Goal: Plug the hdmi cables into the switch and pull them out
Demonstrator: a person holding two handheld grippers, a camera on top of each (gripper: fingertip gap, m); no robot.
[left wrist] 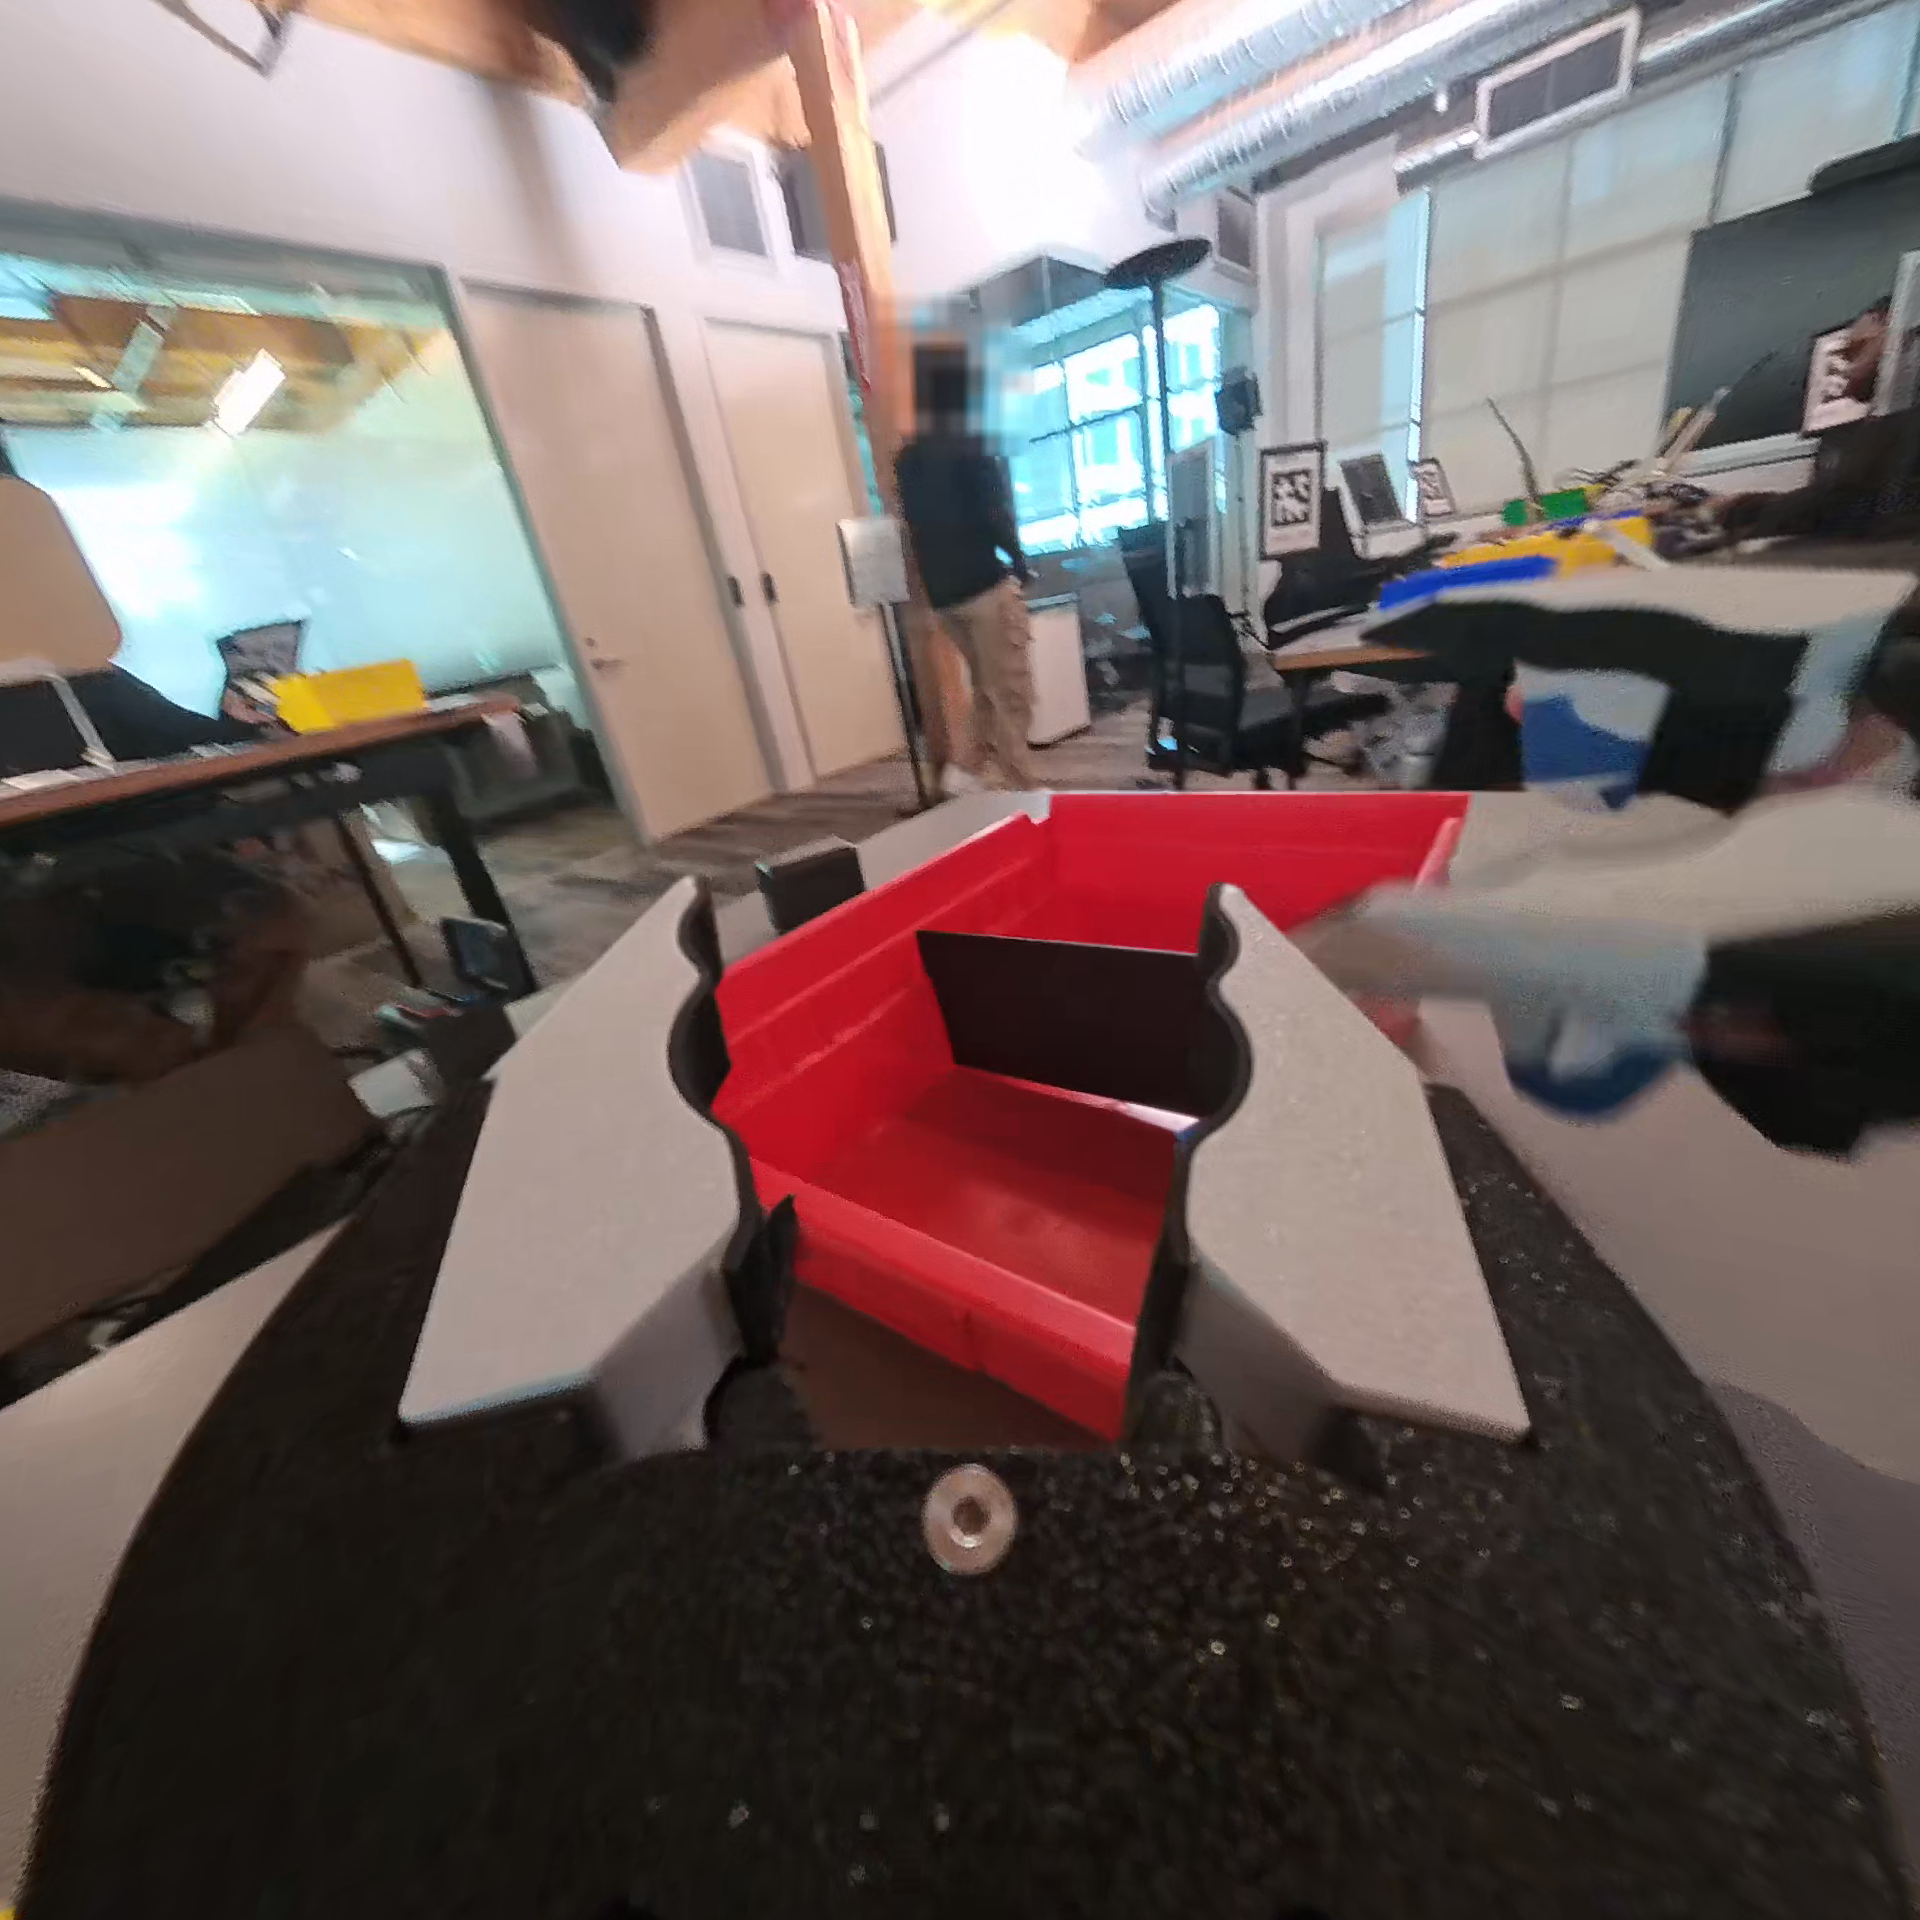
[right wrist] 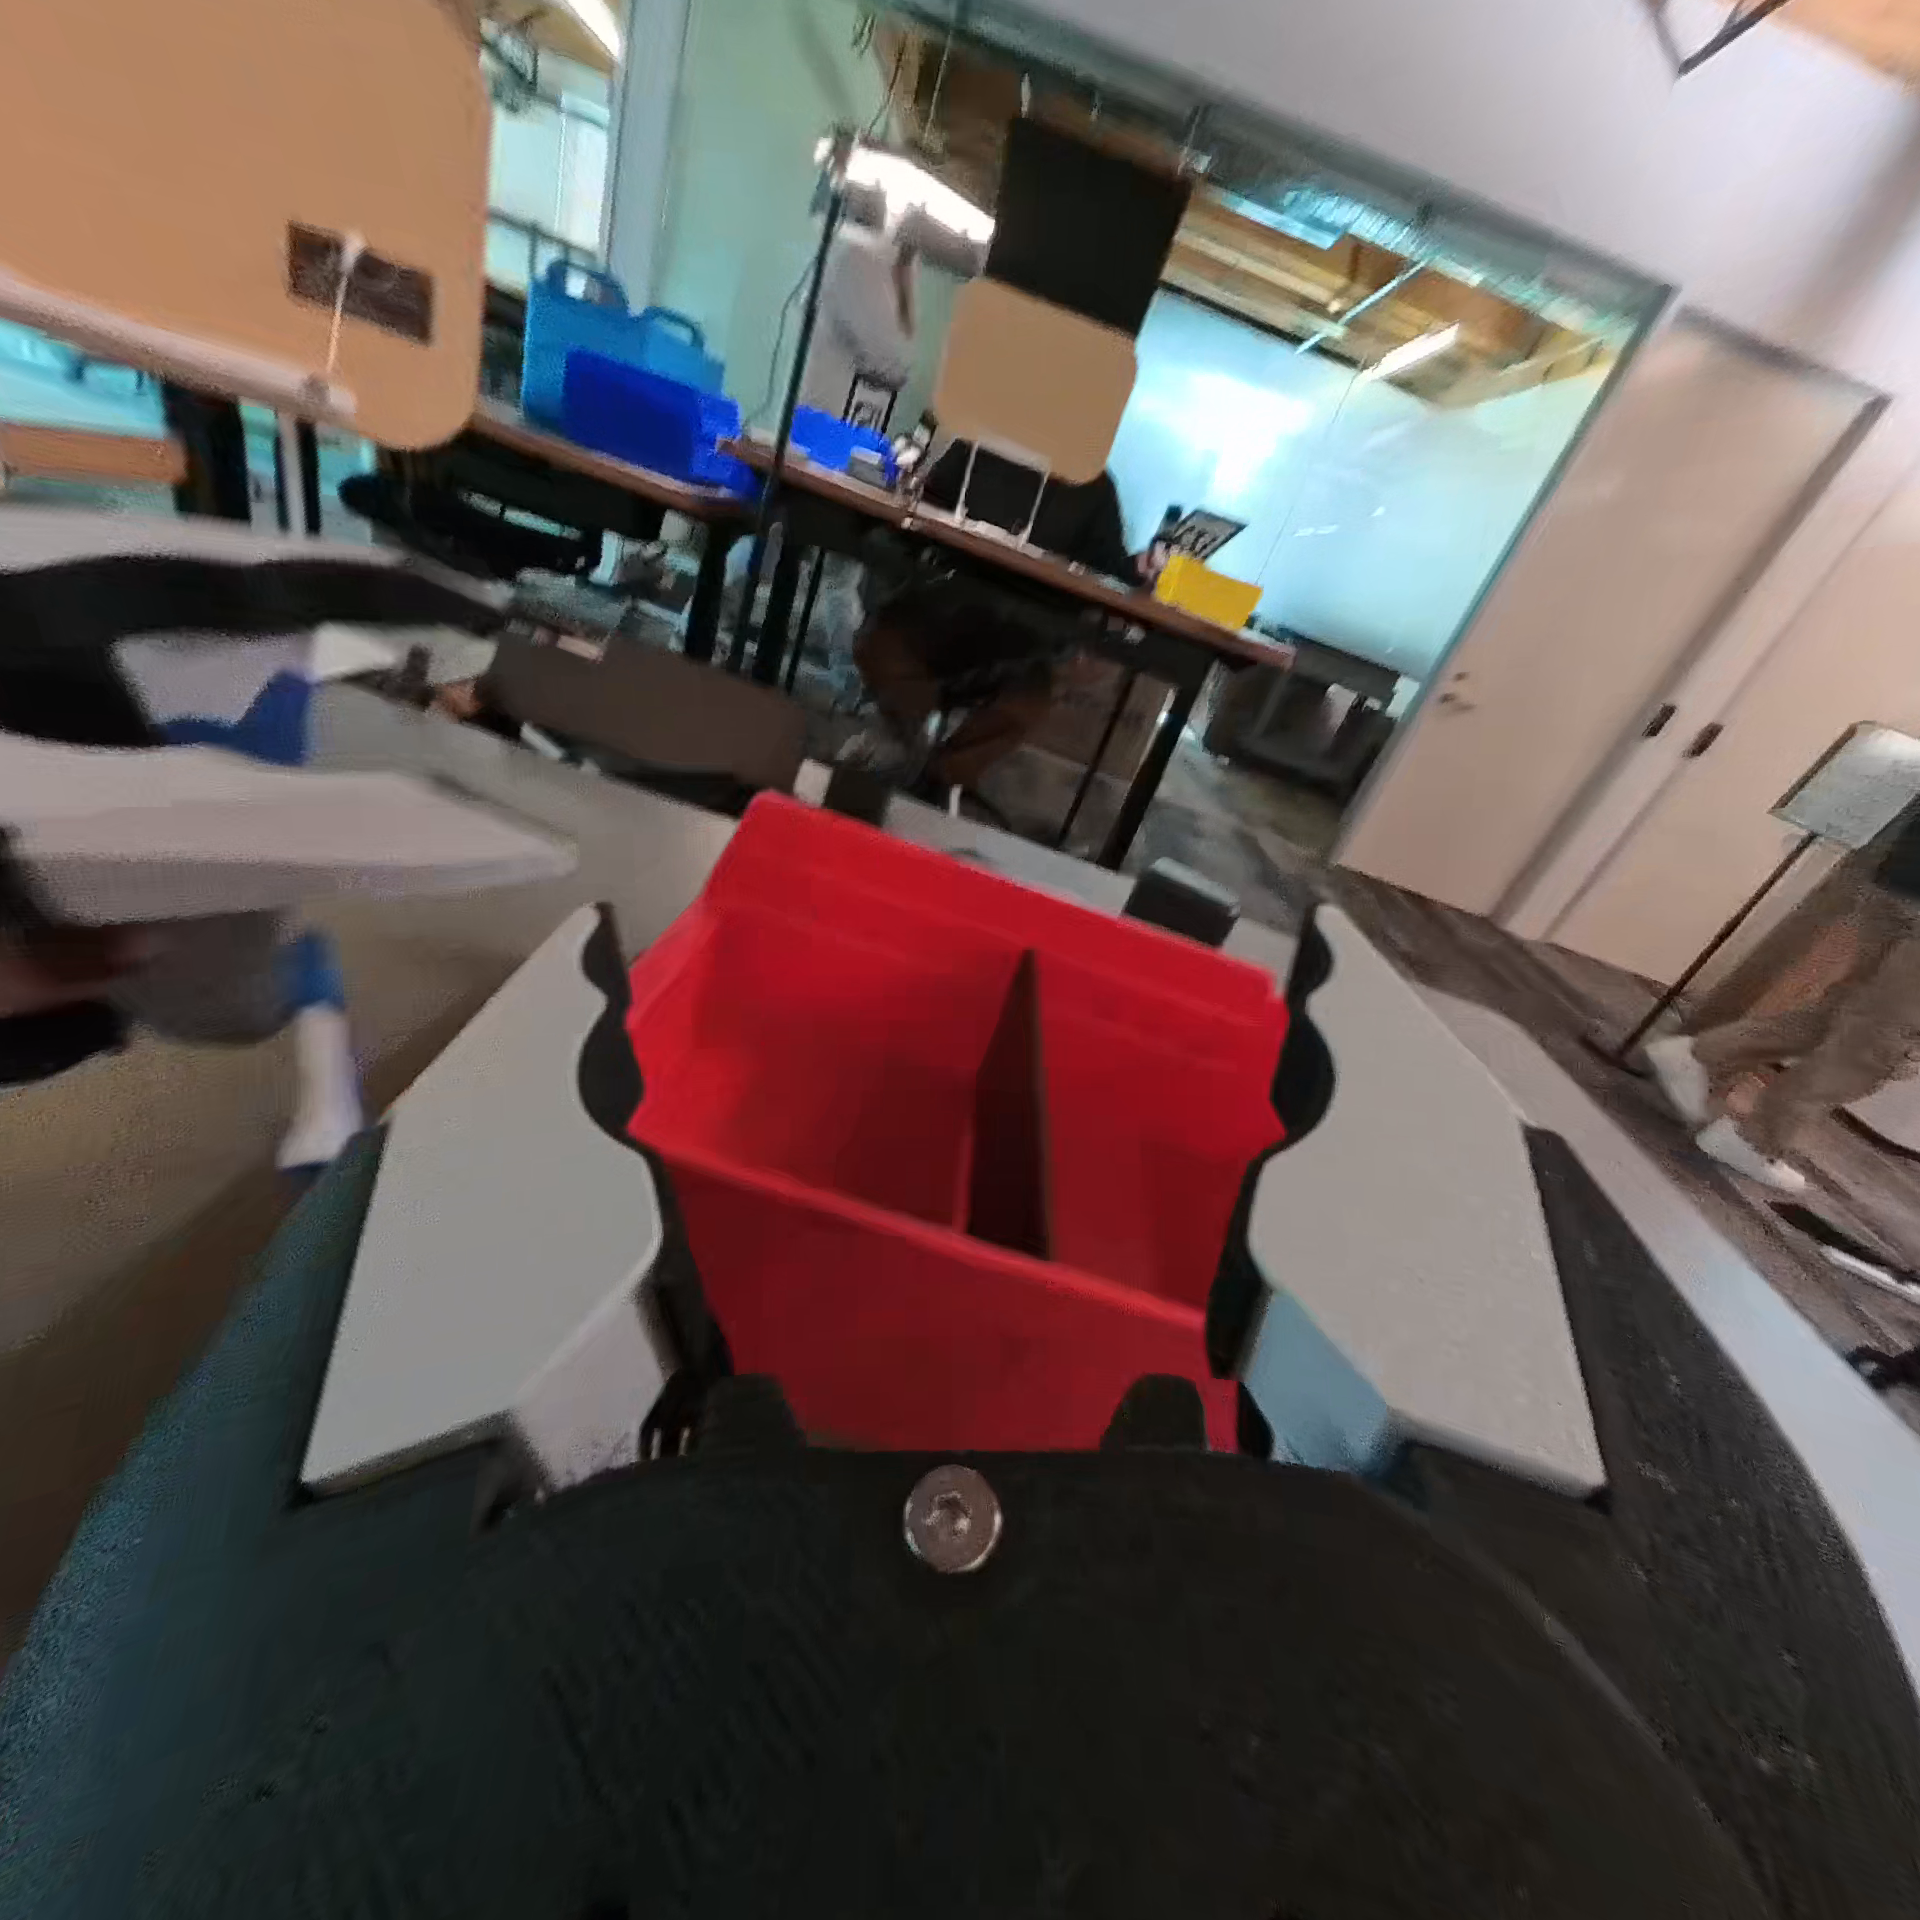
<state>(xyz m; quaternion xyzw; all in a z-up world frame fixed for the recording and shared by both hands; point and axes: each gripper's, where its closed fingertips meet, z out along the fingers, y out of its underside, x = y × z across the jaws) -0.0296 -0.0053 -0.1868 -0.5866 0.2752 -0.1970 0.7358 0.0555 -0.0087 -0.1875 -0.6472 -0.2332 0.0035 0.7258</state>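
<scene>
Office desk, hand-held gripper wide open, empty

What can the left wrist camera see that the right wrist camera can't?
Only the left view shows a standing person by a bright window and the right tool coming in from the side. Only the right view shows blue bins on a far desk. Both show the red bin with its black divider, a small black box, and open, empty tools.

A red bin of smooth, glossy plastic is seen at frame centre, split by a matt black divider. Matt grey fingers are mounted on a rough, grainy black body with a shiny metal screw.
</scene>
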